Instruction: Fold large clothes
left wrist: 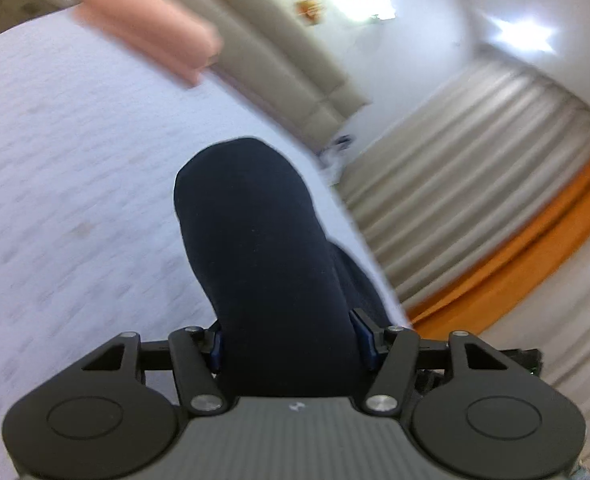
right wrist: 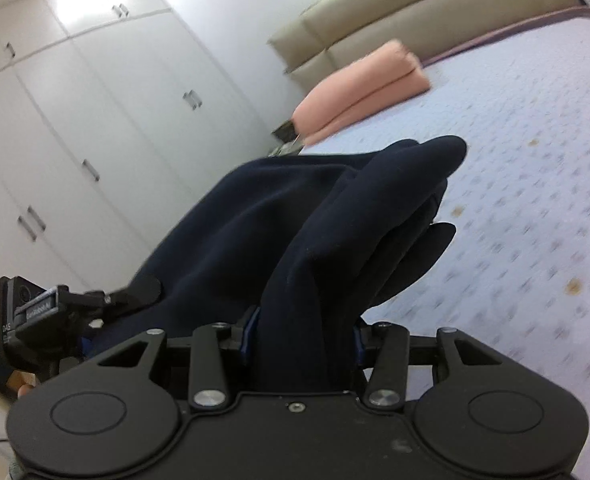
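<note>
A dark navy garment (left wrist: pixel 263 240) is bunched between the fingers of my left gripper (left wrist: pixel 291 344), which is shut on it and holds it above the bed. My right gripper (right wrist: pixel 301 340) is shut on another part of the same navy garment (right wrist: pixel 295 216), whose folds stick up and spread to the left. The left gripper (right wrist: pixel 39 312) shows at the left edge of the right wrist view, next to the cloth. The fingertips of both grippers are hidden by the fabric.
The bed has a pale lilac patterned cover (left wrist: pixel 75 180) (right wrist: pixel 535 160). A folded pink blanket (left wrist: pixel 151 32) (right wrist: pixel 359 88) lies near the beige padded headboard (right wrist: pixel 415 4). White wardrobe doors (right wrist: pixel 75 140) stand on one side, striped curtains (left wrist: pixel 475 168) and orange floor (left wrist: pixel 535 232) on the other.
</note>
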